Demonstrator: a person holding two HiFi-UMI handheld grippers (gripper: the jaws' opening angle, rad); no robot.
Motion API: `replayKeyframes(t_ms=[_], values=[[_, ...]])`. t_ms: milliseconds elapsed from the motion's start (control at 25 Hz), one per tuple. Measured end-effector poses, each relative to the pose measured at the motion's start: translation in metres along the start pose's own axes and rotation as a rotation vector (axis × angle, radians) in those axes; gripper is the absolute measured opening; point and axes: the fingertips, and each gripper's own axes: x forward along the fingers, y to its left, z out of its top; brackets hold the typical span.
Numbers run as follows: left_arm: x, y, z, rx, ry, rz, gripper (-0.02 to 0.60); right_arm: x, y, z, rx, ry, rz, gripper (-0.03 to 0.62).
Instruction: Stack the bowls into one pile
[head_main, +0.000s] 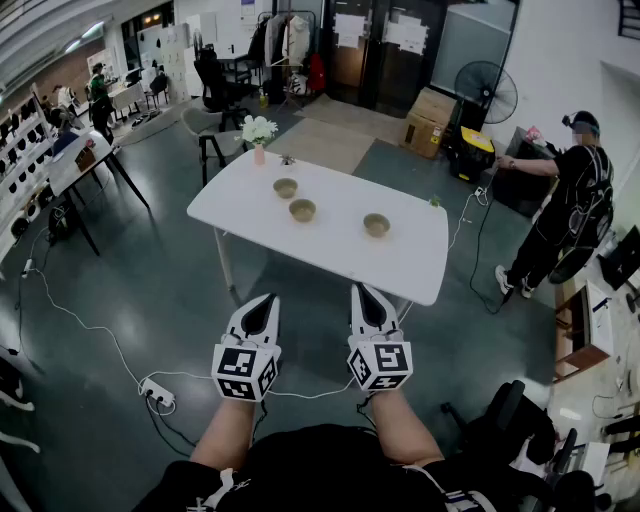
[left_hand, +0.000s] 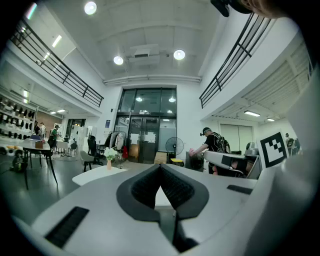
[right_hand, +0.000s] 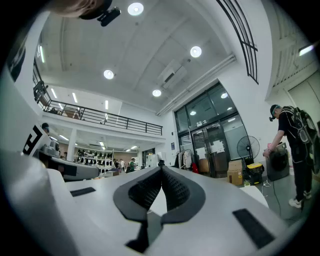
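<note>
Three small tan bowls stand apart on a white table (head_main: 400, 262): one at the back (head_main: 286, 187), one in the middle (head_main: 302, 210), one to the right (head_main: 376, 225). My left gripper (head_main: 267, 299) and right gripper (head_main: 361, 290) are held side by side in front of the table, short of its near edge, pointing level toward it. Both have their jaws shut with nothing between them. In the left gripper view the jaw tips (left_hand: 160, 165) meet, and the right gripper view shows its tips (right_hand: 161, 166) meeting too. The bowls are hidden in both gripper views.
A vase of white flowers (head_main: 258, 131) stands on the table's far left corner. A person (head_main: 568, 205) stands at the right beside a black unit. A power strip and cable (head_main: 155, 393) lie on the floor at my left. A chair (head_main: 208, 128) is behind the table.
</note>
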Motion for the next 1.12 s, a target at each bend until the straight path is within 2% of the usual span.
replayKeyframes(t_ms=[200,440,760,960,1120], values=[[0.001,0.010,0.002,-0.004,-0.005,-0.012,0.013,0.008,0.007,-0.001,0.036,-0.009,-0.005,0.015],[-0.006,0.031,-0.006,-0.005,0.007,-0.018,0.014,0.021,0.028,-0.009,0.021,0.005,-0.001,0.015],[-0.022,0.069,-0.017,0.008,0.002,-0.018,0.014,0.034,0.055,-0.025,0.018,-0.004,-0.039,0.015],[-0.015,0.078,-0.017,0.031,0.006,-0.019,0.014,0.049,0.055,-0.025,0.012,-0.008,-0.041,0.015],[0.002,0.094,-0.029,0.032,0.011,-0.041,0.014,0.074,0.054,-0.044,0.027,-0.014,-0.051,0.015]])
